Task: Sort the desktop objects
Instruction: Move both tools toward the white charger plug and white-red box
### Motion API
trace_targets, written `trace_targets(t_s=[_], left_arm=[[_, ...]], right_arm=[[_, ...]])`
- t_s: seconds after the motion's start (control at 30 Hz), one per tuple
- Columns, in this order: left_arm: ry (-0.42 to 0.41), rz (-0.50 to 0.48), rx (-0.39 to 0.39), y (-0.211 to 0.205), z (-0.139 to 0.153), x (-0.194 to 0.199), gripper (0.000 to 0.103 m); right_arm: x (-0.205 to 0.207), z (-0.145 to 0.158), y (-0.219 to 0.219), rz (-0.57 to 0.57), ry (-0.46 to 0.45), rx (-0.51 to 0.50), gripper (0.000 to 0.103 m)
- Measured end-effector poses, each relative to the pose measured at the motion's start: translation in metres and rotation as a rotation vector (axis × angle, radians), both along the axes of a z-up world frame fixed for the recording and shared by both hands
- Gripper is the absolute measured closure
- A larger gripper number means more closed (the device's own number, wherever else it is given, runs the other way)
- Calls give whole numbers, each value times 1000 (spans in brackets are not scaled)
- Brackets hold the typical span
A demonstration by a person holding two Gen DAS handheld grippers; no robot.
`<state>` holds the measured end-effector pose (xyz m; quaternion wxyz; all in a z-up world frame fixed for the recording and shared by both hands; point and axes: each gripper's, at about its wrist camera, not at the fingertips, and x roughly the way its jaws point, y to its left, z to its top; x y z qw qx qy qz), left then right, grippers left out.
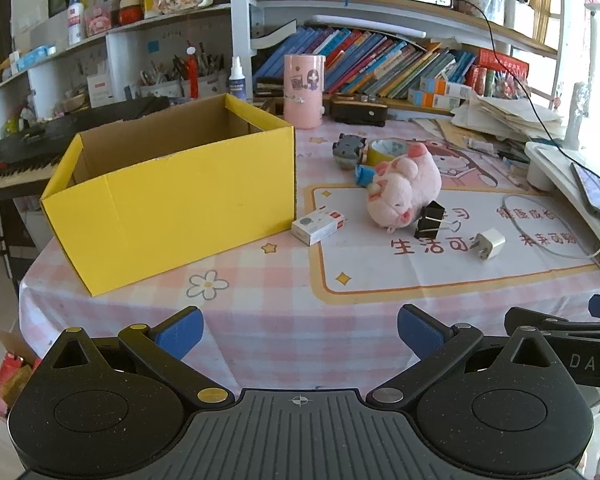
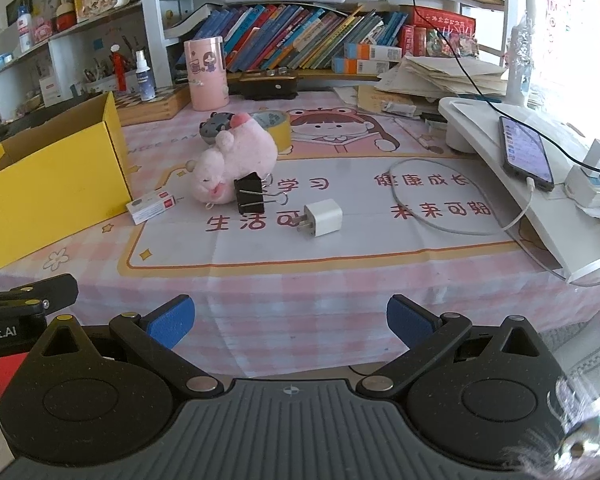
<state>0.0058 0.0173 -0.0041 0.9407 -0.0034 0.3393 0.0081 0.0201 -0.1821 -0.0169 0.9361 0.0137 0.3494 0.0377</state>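
Both the left gripper (image 1: 300,330) and right gripper (image 2: 290,320) hover at the desk (image 1: 284,320) edge, fingers spread wide, empty. Best to take the small white cube charger (image 2: 323,218) first, squarely across its flat sides, then carry it to the open yellow cardboard box (image 1: 172,200) on the pink checked cloth, bookshelves behind.

We see only part of the tape roll (image 2: 275,124); the plush pig (image 2: 236,160) covers its left side. The grey toy (image 2: 214,125) behind the pig is half hidden too. We cannot read the small print on the little carton (image 1: 318,226). The yellow box (image 2: 52,184) runs off the left edge in the right wrist view, its floor hidden by its walls. The phone (image 1: 594,196) is cut by the right edge.
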Motion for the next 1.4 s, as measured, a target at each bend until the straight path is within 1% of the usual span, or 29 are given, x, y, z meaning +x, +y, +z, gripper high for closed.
trace_targets(t_s=[0.2,0.3,0.4,0.63,0.97,1.2,1.4], left_arm=[[4,-10,4,-4,-2,-1,0],[-4,-19,-2,-5,-1,-3,0],[-20,-17,9,-6,2,-4,0],[-21,-15,12,-5,3,-5,0],[-9,22,-13,1,1,-9,0],[-12,42,-28,5,2,-11,0],[-20,22,-24,1,4,-12,0]], right_arm=[[0,1,-1,-8,-4,-4,0],[0,2,0,-1,-9,-8,0],[-2,4,2,3,-15,-17,0],[-4,6,2,-1,-17,-23,0],[-15,7,7,38,-22,-46,0],[-17,11,2,10,-39,-28,0],[-17,11,-2,-8,-35,-15,0]])
